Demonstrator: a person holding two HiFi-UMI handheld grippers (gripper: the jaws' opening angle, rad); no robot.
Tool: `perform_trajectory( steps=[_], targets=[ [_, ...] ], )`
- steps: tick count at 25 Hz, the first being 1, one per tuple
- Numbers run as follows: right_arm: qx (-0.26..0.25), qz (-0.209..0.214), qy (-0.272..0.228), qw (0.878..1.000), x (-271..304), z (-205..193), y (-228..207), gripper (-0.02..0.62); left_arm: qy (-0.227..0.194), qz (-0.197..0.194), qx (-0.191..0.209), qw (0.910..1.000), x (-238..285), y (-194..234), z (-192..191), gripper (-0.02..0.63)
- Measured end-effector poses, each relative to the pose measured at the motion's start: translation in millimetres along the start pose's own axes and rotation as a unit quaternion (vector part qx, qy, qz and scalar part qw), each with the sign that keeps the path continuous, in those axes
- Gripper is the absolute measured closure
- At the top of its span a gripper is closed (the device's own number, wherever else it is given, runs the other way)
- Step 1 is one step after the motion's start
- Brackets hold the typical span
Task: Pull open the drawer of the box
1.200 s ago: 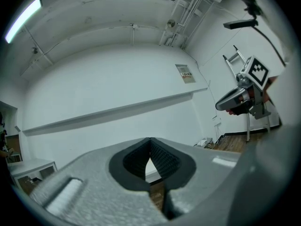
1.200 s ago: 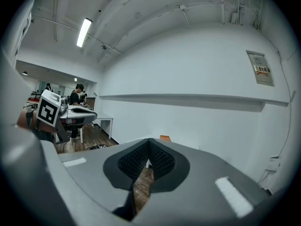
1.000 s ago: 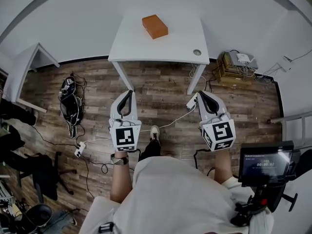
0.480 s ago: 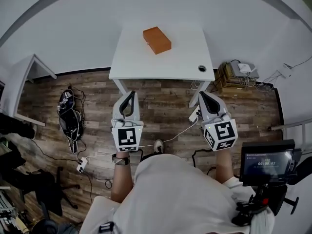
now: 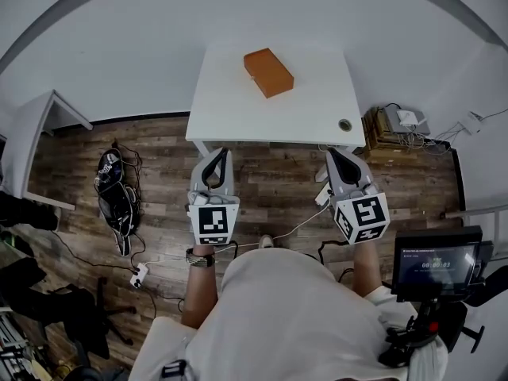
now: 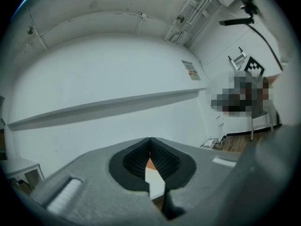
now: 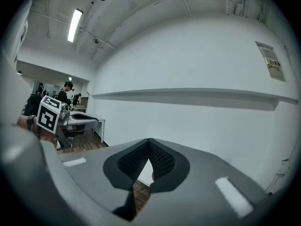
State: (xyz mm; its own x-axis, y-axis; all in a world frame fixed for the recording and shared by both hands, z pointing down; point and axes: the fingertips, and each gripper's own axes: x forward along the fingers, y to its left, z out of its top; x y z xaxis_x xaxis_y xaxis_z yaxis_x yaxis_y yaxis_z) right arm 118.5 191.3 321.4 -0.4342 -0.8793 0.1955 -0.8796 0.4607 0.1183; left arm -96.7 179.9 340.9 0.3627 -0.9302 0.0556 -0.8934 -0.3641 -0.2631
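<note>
The orange box (image 5: 268,72) lies on the white table (image 5: 238,109), toward its far side, turned at an angle; no drawer front can be made out from here. My left gripper (image 5: 220,152) hangs over the wooden floor just short of the table's near edge, shut and holding nothing. My right gripper (image 5: 336,152) is level with it near the table's right leg, also shut and holding nothing. In the left gripper view the jaws of the left gripper (image 6: 149,141) meet at the tips, and a sliver of the orange box (image 6: 150,164) shows behind them. The right gripper (image 7: 149,141) shows its tips together too.
A round cable hole (image 5: 344,124) sits at the table's near right corner. A second white desk (image 5: 40,125) stands at the left, with a black bag (image 5: 117,197) and cables on the floor. A crate of devices (image 5: 394,123) is at the right, a small monitor (image 5: 432,265) by my right side.
The table and the orange box have come closer and lower in the head view as the person stepped toward them. Both grippers stayed shut and side by side.
</note>
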Motion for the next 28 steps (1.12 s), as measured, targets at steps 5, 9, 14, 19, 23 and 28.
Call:
perform_trajectory(
  steps=[5, 9, 14, 19, 23, 28],
  targets=[
    [-0.003, -0.001, 0.001, 1.0, 24.3, 4.8, 2.2, 0.594, -0.002, -0.002, 0.006, 1.0, 17.1, 17.4, -5.6, 0.606],
    [-0.002, -0.001, 0.007, 1.0, 46.3, 3.6, 1.3, 0.594, 0.001, -0.009, 0.01, 0.9999, 34.6, 25.7, -14.0, 0.606],
    [0.001, 0.001, 0.011, 1.0, 68.1, 2.9, -4.3, 0.594, 0.011, -0.019, 0.002, 0.9998, 57.2, 31.3, -26.2, 0.606],
    [0.01, -0.003, 0.015, 1.0, 77.1, -3.2, -10.7, 0.594, 0.019, -0.024, 0.001, 0.9995, 67.7, 32.6, -33.4, 0.606],
    [0.014, 0.004, 0.016, 1.0, 106.5, -7.6, -26.1, 0.594, 0.029, -0.021, -0.002, 0.9994, 95.4, 37.9, -41.4, 0.606],
    [0.017, 0.02, 0.01, 1.0, 154.4, -6.1, -52.9, 0.594, 0.012, -0.025, -0.014, 0.9995, 141.3, 44.7, -39.7, 0.603]
  ],
)
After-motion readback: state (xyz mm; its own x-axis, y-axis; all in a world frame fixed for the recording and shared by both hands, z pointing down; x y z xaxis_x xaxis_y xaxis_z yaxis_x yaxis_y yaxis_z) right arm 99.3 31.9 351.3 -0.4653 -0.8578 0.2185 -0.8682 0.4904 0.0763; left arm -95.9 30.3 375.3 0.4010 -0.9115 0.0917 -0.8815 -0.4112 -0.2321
